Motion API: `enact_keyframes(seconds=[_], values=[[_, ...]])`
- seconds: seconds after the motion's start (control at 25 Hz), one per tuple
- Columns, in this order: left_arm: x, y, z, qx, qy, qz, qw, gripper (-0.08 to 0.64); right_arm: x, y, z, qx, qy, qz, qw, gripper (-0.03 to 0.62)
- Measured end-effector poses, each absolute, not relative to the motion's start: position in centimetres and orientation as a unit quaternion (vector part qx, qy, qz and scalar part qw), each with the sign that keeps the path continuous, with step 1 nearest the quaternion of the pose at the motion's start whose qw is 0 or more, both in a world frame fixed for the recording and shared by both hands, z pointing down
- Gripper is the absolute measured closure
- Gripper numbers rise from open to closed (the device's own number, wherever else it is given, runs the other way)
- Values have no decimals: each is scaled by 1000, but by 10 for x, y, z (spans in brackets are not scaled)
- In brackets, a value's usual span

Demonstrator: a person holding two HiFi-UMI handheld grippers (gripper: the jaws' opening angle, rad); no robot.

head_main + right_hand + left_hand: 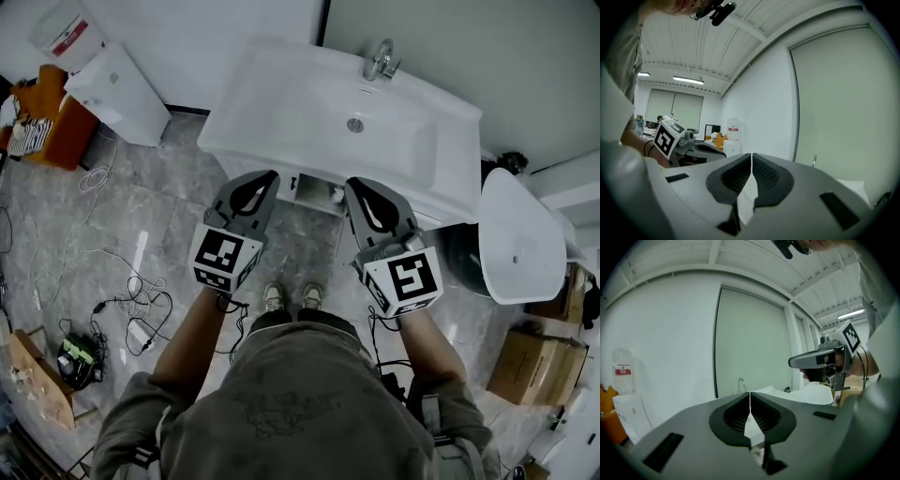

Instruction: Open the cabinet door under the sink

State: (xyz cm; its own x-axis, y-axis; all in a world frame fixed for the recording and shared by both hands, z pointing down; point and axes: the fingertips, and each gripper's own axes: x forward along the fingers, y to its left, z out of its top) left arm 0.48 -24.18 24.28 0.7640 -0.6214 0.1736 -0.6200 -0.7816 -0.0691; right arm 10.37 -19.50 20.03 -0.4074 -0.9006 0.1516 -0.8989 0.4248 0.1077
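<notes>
In the head view a white sink [309, 103] with a chrome tap [380, 60] stands against the wall, seen from above. Its front edge hides nearly all of the cabinet under it; only a white strip of cabinet front [314, 192] shows between my grippers. My left gripper [269, 174] and right gripper [353, 183] hang side by side just before the sink's front edge, above the floor. Both are shut with nothing between the jaws. The left gripper [750, 394] and the right gripper [751, 155] each show their pads pressed together, tilted up at the wall.
A white bin [511, 234] stands right of the sink. A white box [117, 89] and a bucket [66, 33] sit at the far left, with cables [131, 300] strewn over the grey floor. Cardboard boxes [534, 366] lie at the right. My shoes [291, 298] are just behind the grippers.
</notes>
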Motion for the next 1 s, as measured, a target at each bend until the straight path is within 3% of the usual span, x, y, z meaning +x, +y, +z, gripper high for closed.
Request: enact_keyframes(seconds=[0.32, 0.68, 1.0], values=[[-24, -230, 173, -926, 349, -95, 111, 540, 83, -189, 123, 529, -846, -55, 40, 560], [-55, -206, 106, -917, 377, -43, 124, 540, 62, -163, 75, 496, -864, -84, -3, 560], [-70, -193, 105, -907, 392, -60, 140, 540, 61, -144, 72, 479, -875, -73, -18, 559]])
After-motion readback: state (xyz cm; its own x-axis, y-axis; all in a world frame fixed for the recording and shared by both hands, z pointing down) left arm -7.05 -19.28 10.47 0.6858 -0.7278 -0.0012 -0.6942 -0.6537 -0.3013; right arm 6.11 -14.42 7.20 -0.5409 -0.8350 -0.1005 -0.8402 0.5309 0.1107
